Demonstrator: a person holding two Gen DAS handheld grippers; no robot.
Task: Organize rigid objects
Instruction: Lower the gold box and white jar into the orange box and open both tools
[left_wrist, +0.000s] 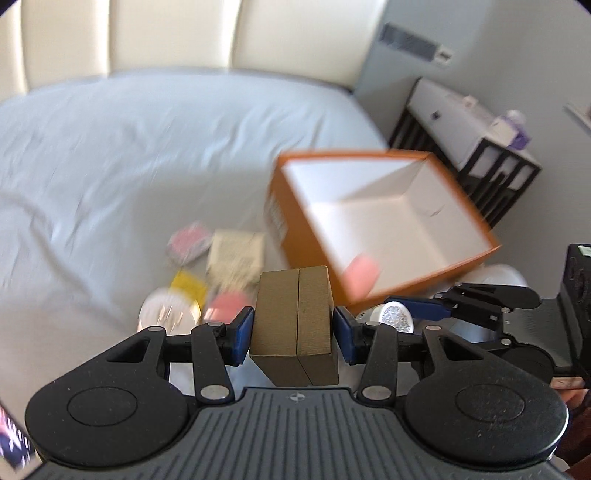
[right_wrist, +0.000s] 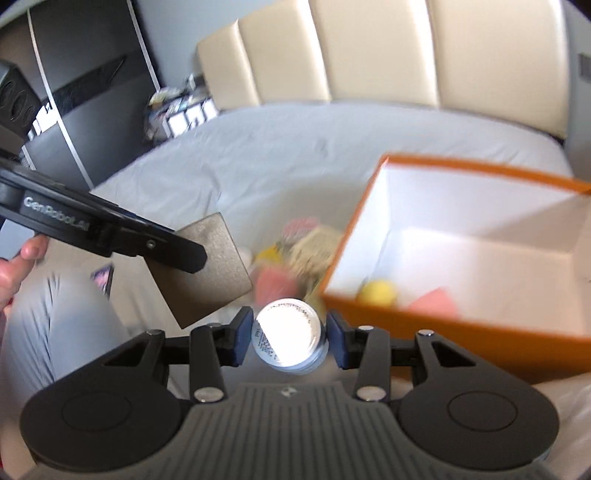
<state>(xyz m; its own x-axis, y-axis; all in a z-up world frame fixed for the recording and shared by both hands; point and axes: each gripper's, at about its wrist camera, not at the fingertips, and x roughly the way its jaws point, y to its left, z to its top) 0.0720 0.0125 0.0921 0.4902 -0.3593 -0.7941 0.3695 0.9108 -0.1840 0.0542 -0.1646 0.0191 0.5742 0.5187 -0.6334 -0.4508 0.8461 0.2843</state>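
Observation:
My left gripper (left_wrist: 293, 326) is shut on an olive-brown carton (left_wrist: 295, 325) held above the bed. In the right wrist view the same carton (right_wrist: 210, 266) hangs at the left in the left gripper (right_wrist: 192, 258). My right gripper (right_wrist: 290, 334) is shut on a round silver tin (right_wrist: 288, 332); the tin (left_wrist: 393, 317) also shows beside the carton in the left wrist view. An open orange box (right_wrist: 424, 325) with a white inside holds a yellow ball (right_wrist: 376, 291) and a pink piece (right_wrist: 432, 304). It lies ahead and to the right (left_wrist: 275, 214).
A blurred pile lies on the grey sheet (left_wrist: 110, 166): a pink round thing (left_wrist: 188, 240), a beige box (left_wrist: 236, 254), a yellow piece (left_wrist: 188, 286), a white disc (left_wrist: 168, 314). A black shelf unit (left_wrist: 498, 166) stands right of the bed. A person's grey-clad leg (right_wrist: 55, 314) is at the left.

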